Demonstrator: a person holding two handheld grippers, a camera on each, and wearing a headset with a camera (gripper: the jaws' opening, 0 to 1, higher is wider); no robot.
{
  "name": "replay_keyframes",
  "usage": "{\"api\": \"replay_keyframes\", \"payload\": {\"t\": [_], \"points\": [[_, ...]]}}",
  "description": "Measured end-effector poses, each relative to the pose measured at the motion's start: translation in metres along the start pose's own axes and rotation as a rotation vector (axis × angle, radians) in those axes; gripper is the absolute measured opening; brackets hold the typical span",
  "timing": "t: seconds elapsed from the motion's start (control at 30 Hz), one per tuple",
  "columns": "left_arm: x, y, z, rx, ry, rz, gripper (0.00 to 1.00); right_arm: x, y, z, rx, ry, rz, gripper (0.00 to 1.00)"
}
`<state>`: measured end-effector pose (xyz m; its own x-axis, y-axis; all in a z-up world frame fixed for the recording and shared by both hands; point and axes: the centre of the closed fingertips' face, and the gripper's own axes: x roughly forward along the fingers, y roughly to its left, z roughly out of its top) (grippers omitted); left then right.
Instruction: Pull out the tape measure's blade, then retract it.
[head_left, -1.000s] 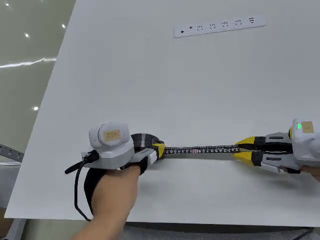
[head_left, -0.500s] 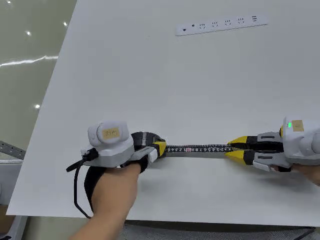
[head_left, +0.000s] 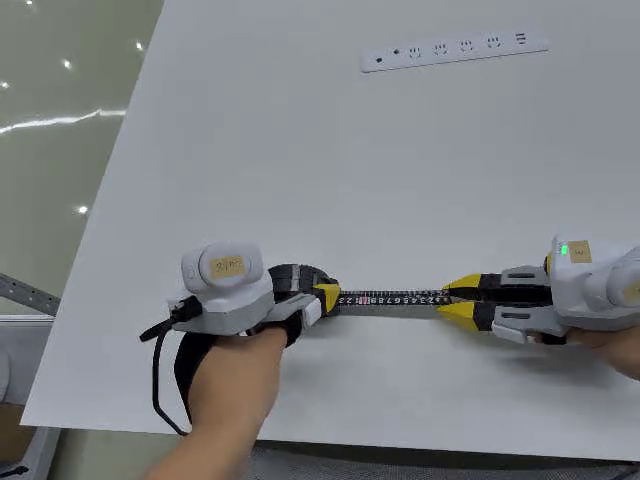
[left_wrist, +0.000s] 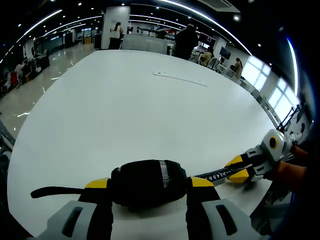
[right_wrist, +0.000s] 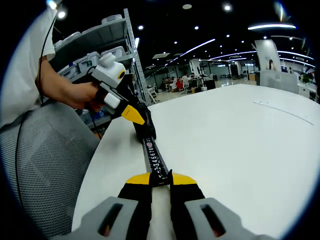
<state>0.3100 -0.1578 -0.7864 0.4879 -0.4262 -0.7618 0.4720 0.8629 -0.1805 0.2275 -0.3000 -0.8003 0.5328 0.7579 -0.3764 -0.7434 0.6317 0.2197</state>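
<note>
Head view: the tape measure (head_left: 292, 281) sits near the table's (head_left: 330, 160) near edge, its case clamped in the left gripper (head_left: 312, 298). Its blade (head_left: 390, 299) runs right to the right gripper (head_left: 452, 298), which pinches its end. A short stretch is out; retraction looks due: ease the right gripper leftward, blade straight. A power strip (head_left: 455, 50) lies far right.

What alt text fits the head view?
On a white table, the yellow-tipped left gripper clamps a black tape measure case, and the right gripper pinches its numbered blade, drawn out between them. A white power strip lies at the far side.
</note>
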Motion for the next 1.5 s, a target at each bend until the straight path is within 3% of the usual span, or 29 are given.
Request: {"api": "replay_keyframes", "payload": {"t": [1.5], "points": [[-0.001, 0.002, 0.001, -0.053, -0.006, -0.042, 0.56, 0.075, 0.015, 0.023, -0.020, 0.010, 0.065, 0.11]]}}
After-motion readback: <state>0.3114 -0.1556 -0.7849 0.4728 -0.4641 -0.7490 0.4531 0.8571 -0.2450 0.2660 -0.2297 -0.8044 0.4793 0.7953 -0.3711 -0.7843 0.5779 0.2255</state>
